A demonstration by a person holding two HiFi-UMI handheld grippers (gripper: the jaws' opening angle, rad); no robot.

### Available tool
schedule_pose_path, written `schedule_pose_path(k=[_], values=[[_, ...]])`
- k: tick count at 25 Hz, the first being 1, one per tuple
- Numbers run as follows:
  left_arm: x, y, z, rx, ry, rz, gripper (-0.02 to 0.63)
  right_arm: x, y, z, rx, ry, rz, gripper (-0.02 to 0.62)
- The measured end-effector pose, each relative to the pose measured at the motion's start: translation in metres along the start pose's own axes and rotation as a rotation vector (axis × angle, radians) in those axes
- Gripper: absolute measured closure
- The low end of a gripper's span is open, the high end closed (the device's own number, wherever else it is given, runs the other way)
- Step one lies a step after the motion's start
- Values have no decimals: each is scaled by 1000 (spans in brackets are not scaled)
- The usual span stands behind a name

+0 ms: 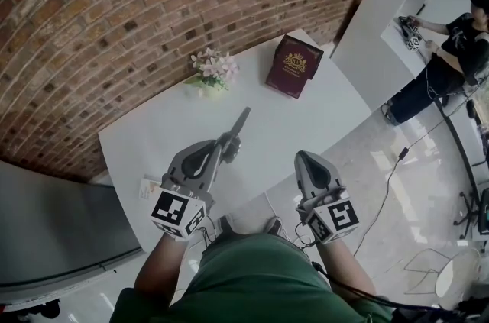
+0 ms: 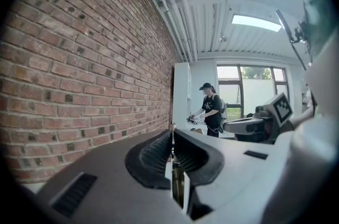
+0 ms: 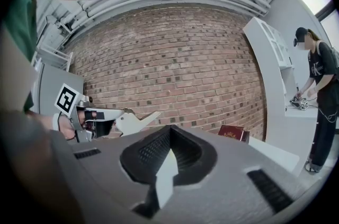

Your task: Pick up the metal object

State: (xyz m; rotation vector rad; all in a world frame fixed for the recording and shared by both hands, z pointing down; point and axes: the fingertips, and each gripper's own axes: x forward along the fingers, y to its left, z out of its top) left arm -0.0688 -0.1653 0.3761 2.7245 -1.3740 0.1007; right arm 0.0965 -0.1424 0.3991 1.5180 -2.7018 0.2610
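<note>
Jutting past closed jaws of the left gripper (image 1: 223,149); metal object (image 1: 239,124), clamped.

White table (image 1: 306,123) before me. Pink flower bunch (image 1: 214,70) at eleven o'clock, maroon box (image 1: 294,66) at one o'clock, both by the far edge.

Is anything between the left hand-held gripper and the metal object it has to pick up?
Nothing visible: the left hand-held gripper is already shut on the metal object, which juts from its jaws above the white table.

No legible text or labels
</note>
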Motion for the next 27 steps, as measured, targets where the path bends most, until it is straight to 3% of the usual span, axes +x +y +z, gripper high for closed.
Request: schedule_pose_path(k=[27], values=[[-4,7,-8,9,-2,-33,591,4,4,-5,-20,-15,-12,594]])
